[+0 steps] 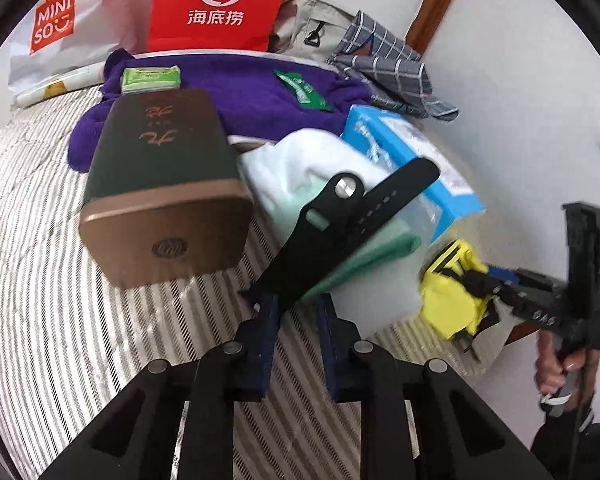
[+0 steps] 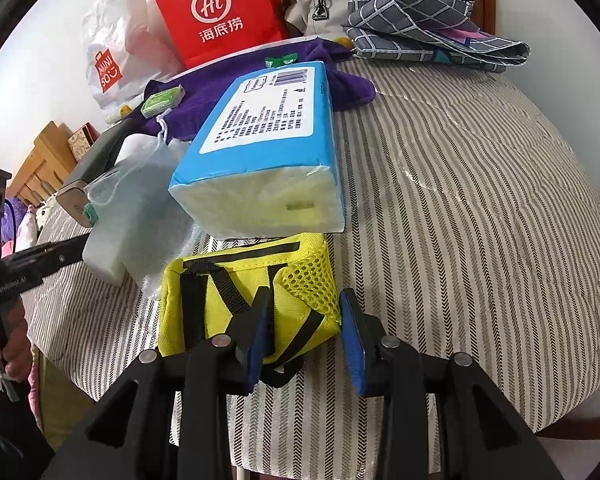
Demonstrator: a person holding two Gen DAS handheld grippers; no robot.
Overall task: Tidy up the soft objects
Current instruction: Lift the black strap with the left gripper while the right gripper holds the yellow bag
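1. Both views are bright and evenly lit with soft daylight; the white wall [image 1: 520, 80] is pale and nearly washed out.
2. Shadows are faint, only a soft dark patch on the striped cover [image 2: 440, 220] just under the right gripper [image 2: 306, 340].
3. Fisheye bending curves everything toward the black corners.
4. Just beyond the left gripper [image 1: 296, 320], the black strap [image 1: 340, 220] and blue pack [image 1: 412, 168] are smeared by motion blur.
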